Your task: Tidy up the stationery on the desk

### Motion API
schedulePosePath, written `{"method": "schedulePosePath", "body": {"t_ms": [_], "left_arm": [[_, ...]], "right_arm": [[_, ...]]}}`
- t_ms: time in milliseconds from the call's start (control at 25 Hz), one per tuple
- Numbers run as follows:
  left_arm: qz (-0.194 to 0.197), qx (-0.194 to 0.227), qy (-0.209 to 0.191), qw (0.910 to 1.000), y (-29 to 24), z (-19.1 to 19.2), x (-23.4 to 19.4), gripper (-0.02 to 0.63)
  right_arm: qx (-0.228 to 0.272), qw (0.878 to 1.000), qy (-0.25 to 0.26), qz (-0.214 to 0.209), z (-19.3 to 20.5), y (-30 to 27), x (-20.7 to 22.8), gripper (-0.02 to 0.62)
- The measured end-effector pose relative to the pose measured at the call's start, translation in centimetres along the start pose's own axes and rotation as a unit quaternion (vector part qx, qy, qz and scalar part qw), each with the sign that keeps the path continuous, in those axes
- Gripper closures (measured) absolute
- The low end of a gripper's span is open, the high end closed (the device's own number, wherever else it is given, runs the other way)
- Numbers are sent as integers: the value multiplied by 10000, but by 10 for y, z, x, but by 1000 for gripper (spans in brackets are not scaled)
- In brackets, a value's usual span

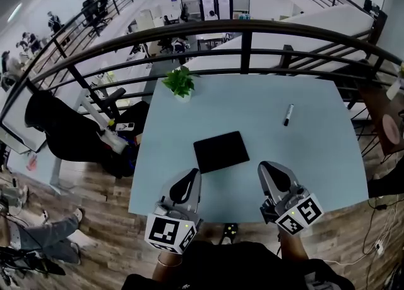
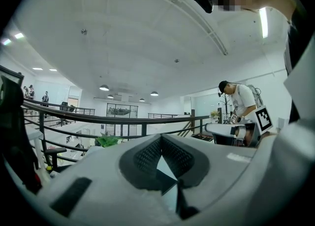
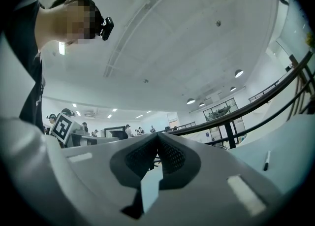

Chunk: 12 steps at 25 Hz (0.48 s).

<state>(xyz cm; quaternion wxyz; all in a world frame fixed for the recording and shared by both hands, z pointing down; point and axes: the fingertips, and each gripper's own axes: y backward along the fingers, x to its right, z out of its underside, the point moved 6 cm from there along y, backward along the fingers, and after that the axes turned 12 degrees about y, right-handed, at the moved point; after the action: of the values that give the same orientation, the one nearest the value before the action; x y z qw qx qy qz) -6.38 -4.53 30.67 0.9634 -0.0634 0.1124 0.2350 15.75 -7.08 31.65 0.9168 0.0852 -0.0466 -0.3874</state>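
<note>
Both pairs of jaws are clenched on nothing. The left gripper [image 1: 192,174] and right gripper [image 1: 264,167] hover at the near edge of the pale blue desk [image 1: 328,156]. The flat black rectangular notebook [image 1: 221,151] lies just ahead between the 2. The slim black-and-white marker pen [image 1: 288,114] lies well apart, at 1 o'clock from the right gripper, its long axis running roughly 1 to 7. I'd judge the right hand the nearer.

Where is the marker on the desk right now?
In the head view, the marker lies on the right half of the desk, toward its far edge, right of the plant and beyond the black notebook.
</note>
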Motion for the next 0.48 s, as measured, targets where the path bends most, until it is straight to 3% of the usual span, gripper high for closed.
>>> {"method": "schedulePosePath", "body": {"t_ms": [480], "left_arm": [[-323,-126,8,9994,-7,18,-12,614]], "right_arm": [[-229,9997,-41,-41,25,-6,13,598]]}}
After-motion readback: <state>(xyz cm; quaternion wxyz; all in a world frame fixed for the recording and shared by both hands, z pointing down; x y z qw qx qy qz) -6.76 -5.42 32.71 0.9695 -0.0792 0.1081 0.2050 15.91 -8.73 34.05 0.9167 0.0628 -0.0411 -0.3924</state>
